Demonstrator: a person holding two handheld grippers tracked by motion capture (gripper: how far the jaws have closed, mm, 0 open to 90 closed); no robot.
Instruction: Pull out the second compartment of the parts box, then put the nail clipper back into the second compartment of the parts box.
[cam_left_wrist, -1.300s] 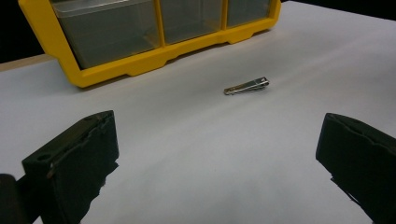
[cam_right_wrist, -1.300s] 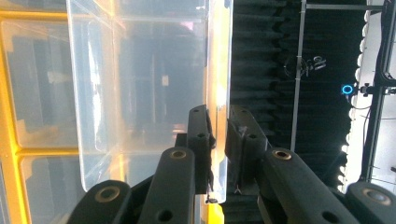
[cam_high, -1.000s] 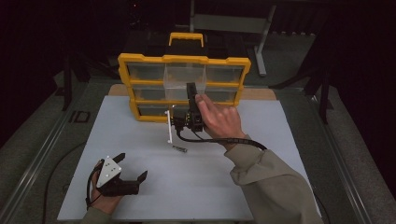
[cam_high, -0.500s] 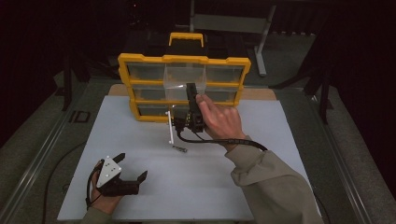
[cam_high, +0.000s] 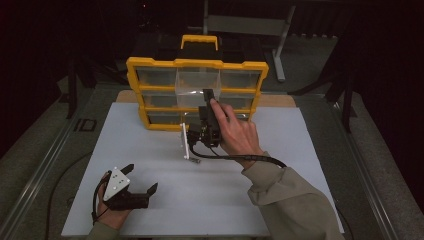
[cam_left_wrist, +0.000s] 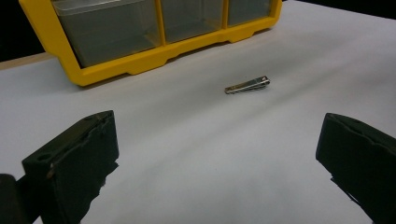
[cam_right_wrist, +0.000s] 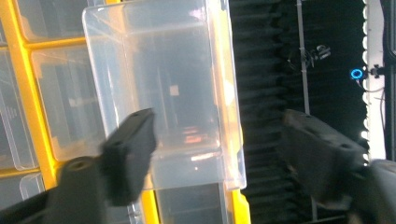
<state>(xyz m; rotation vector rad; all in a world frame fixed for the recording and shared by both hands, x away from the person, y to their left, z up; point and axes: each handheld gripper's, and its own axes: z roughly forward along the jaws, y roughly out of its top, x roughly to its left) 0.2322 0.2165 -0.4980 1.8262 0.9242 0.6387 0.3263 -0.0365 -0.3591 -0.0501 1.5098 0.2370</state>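
Two hand-held tongs at a yellow drawer organizer on a white table.

My right tongs (cam_high: 209, 97) are raised against the yellow organizer (cam_high: 196, 92), released, with their jaws spread wide; one jaw lies over a clear drawer (cam_right_wrist: 168, 88) pulled out from the middle of the top row, the other is off to its side. My left tongs (cam_high: 141, 179) rest low on the white mat (cam_high: 280, 200), also released, jaws far apart. Ahead of them, between the jaws and the organizer, lies a small metal nail clipper (cam_left_wrist: 247, 85).
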